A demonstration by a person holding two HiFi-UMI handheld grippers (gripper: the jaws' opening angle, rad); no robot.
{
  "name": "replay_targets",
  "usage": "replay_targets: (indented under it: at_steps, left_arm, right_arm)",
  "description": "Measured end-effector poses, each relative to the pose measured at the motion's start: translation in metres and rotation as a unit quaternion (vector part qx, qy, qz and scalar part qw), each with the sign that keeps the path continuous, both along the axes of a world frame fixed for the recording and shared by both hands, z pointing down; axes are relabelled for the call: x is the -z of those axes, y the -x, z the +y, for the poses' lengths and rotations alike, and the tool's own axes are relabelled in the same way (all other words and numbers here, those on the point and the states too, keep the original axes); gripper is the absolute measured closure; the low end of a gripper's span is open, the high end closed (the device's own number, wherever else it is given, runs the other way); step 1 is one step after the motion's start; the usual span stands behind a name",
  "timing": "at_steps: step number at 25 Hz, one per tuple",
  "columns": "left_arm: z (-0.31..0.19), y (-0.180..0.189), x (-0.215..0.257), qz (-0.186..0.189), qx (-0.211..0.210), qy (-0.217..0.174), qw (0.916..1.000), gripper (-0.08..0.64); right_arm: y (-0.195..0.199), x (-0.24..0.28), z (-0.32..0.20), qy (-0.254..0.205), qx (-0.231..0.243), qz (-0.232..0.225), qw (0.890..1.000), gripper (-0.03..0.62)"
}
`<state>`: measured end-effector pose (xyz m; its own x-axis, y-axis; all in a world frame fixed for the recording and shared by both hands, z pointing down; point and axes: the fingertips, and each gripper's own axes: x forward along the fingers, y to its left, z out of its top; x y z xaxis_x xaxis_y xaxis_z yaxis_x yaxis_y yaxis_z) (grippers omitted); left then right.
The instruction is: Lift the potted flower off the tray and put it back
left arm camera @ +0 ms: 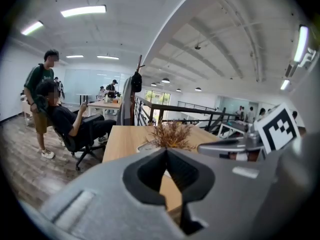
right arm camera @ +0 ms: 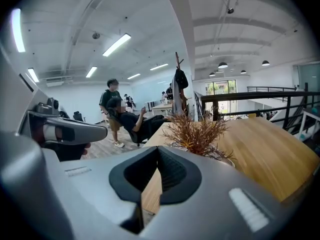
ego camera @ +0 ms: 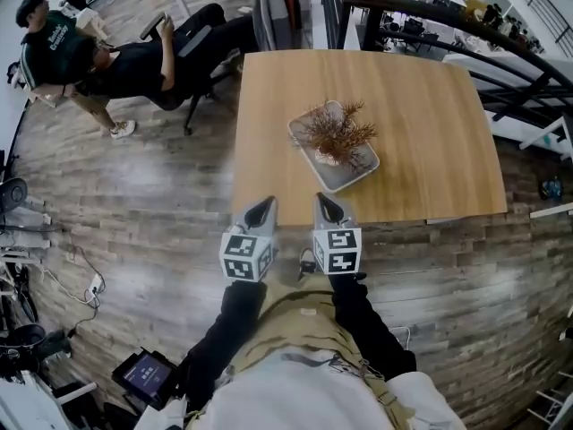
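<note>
The potted flower [ego camera: 336, 137] sits on its tray [ego camera: 356, 177] close to the near edge of the desk [ego camera: 430, 124]. The left gripper [ego camera: 266, 204] and right gripper [ego camera: 323, 201] hover just short of it, both closed and empty. If they arrive unopened, they would probably shove the pot or snap brittle twigs.

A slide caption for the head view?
Shut left tool and right tool face a brown dried potted flower on its grey tray.

Potted flower [ego camera: 337, 135] on tray [ego camera: 343, 179], tray on table [ego camera: 430, 133], seated person [ego camera: 98, 56] left of table
</note>
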<state>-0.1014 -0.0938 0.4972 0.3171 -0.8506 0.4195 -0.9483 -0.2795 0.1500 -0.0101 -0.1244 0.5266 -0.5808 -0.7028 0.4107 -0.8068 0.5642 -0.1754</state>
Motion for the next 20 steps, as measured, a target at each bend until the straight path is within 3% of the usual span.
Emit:
replay_targets:
  at_steps: [10,20]
  left_arm:
    - [-0.029,0.001,-0.038,0.019,-0.017,0.034,0.9991,0.558]
    - [-0.072,0.005,-0.07,0.002,-0.049,0.04,0.998,0.558]
  right_arm:
    - [-0.007,-0.052,-0.018,0.045,-0.033,0.02,0.998,0.579]
    - [-0.001,-0.101,-0.063,0.055,-0.056,0.035,0.996,0.527]
